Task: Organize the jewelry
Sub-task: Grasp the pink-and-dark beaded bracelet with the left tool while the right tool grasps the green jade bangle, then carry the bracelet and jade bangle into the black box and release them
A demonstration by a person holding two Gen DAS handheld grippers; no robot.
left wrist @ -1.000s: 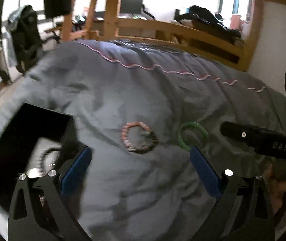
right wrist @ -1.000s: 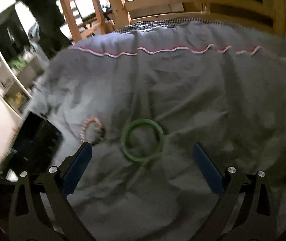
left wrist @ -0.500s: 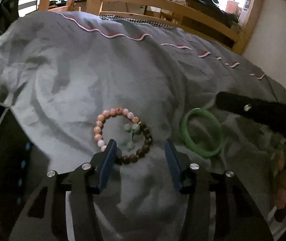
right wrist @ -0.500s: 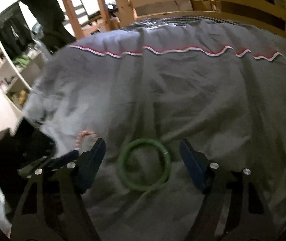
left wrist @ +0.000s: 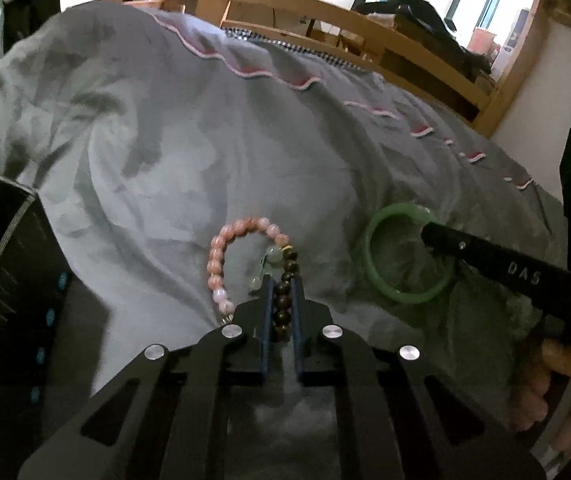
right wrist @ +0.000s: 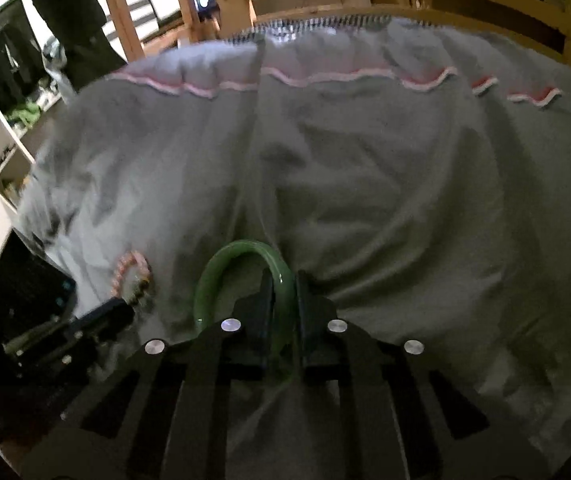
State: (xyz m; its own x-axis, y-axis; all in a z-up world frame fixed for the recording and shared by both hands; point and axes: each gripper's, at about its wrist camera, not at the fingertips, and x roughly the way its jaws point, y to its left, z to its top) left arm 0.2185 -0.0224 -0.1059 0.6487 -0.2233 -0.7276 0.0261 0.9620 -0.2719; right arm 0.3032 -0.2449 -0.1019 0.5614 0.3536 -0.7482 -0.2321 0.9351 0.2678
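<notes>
Grey quilt [left wrist: 213, 152] covers the bed, and we take the black box [left wrist: 9, 292] at its left edge as our landmark. Just right of the box lies the beaded bracelet [left wrist: 241, 240], pink beads on its box side and dark brown beads on its far side. Our left gripper [left wrist: 281, 300] has just been closing, and its blue pads now pinch the brown beads between them. Further from the box, beyond the bracelet, lies the green bangle [right wrist: 221, 276] on the quilt. Our right gripper [right wrist: 283, 300] has also just been closing, and its jaws now clamp the bangle's right side. A hand [left wrist: 557, 384] holds that gripper's handle, on the side well away from the box.
</notes>
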